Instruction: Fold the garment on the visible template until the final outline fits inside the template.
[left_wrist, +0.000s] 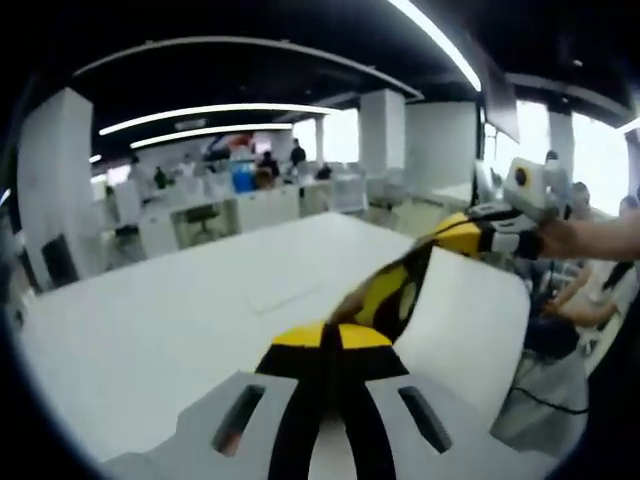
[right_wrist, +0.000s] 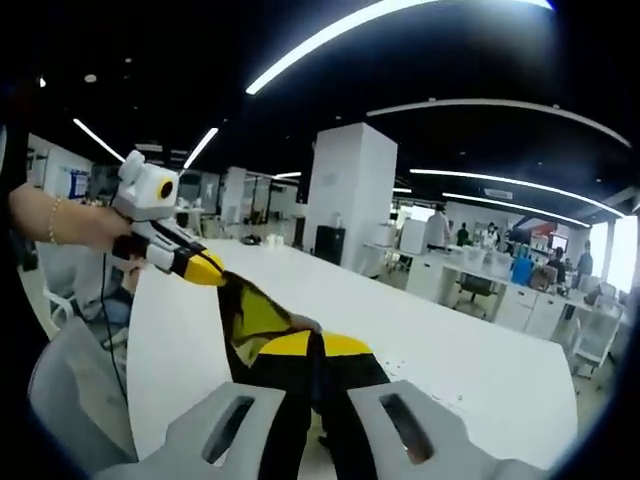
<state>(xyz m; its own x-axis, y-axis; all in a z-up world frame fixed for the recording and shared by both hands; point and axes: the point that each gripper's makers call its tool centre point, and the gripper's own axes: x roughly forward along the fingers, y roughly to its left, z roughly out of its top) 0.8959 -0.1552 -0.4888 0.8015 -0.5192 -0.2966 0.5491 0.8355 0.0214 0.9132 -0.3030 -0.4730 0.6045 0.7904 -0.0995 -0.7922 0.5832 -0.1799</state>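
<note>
The garment, black with yellow patches, hangs in the air above the table, stretched between the 2 grippers. In the left gripper view the left gripper has its jaws together, pinched on 1 end of the cloth, and the fabric runs up and away to the right gripper, which bites the other end. The right gripper view gives the mirror of this: the right gripper is clamped on the garment, and the cloth leads off to the left gripper, held by a hand wearing a bracelet.

Holding 2 ends well apart above the table looks like a way to pull the cloth taut and flat before laying it down, so that it falls without creases and an edge can be lined up. A faint rectangular outline shows on the table beyond the left gripper; it may be the template, but it is too pale to be sure. The garment is not on the table at all, so the folding is, by my reading, at an early or a mid stage, with the laying-down not yet done.

Beyond the table stand desks, white pillars and several people, none near the cloth. The main risk seems to be the cloth sagging or twisting as it comes down.
</note>
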